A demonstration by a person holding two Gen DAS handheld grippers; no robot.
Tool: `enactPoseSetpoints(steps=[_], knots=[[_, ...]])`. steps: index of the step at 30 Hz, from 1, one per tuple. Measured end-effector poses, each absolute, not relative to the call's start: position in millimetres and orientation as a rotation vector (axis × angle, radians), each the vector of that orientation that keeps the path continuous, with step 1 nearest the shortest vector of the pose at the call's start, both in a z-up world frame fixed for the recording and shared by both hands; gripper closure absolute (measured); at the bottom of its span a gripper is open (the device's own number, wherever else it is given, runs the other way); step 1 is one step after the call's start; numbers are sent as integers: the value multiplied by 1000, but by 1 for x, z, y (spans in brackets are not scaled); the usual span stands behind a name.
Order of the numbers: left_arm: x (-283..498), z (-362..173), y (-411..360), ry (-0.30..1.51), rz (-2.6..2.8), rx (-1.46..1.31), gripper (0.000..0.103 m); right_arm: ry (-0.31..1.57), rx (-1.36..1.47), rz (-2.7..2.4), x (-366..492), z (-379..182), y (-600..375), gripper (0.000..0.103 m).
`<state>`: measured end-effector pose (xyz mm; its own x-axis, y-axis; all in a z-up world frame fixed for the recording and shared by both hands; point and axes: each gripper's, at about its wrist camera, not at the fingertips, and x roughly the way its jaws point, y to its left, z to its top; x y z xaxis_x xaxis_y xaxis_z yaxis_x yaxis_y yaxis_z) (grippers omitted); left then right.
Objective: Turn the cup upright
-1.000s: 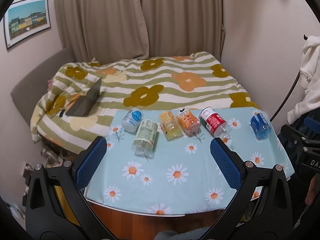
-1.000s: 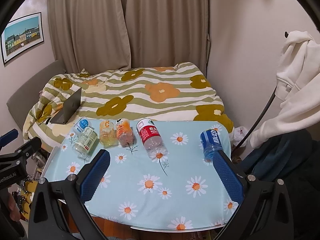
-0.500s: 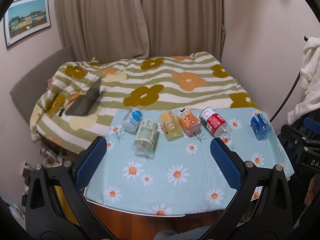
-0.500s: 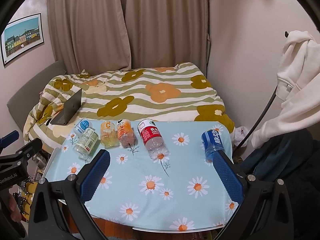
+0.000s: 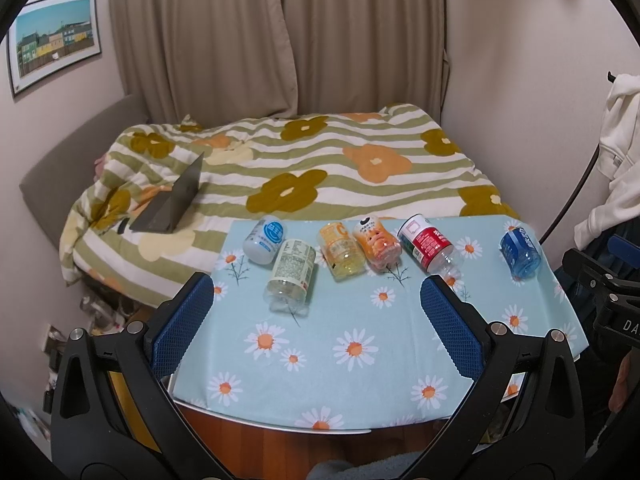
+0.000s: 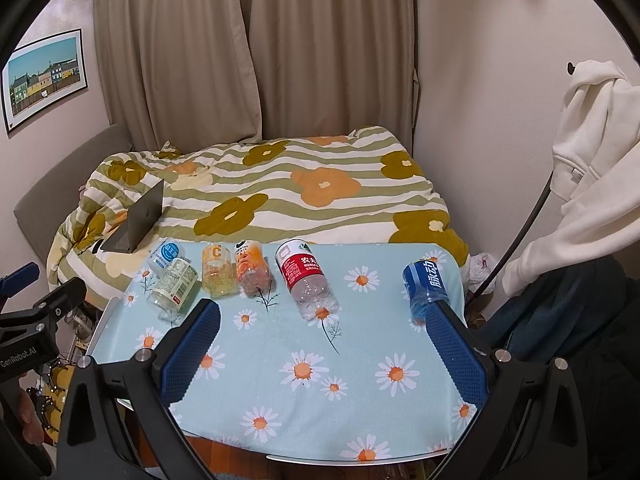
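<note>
Several cut-off bottle cups lie on their sides along the far half of the daisy-print table: a blue-and-white one, a pale green-label one, a yellow one, an orange one, a red-label one and a blue one apart at the right. They also show in the right wrist view, red-label and blue. My left gripper is open and empty above the near table. My right gripper is open and empty, its right finger close to the blue cup.
A bed with a flowered striped quilt stands behind the table, with an open laptop on it. White clothing hangs on the right wall. Curtains close the back. The table's near edge lies just below my fingers.
The right gripper has shifted slightly forward and to the left, so the cups sit a little further right in its view. The left gripper has barely moved. The cups have not moved.
</note>
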<state>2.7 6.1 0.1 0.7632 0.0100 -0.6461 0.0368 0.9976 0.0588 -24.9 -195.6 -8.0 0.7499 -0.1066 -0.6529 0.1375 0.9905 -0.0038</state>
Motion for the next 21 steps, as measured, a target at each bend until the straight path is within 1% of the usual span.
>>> enactPoseSetpoints(steps=[21], knots=[[8, 0, 8, 705, -10, 69, 0, 708, 48, -133, -25, -8, -196, 0]])
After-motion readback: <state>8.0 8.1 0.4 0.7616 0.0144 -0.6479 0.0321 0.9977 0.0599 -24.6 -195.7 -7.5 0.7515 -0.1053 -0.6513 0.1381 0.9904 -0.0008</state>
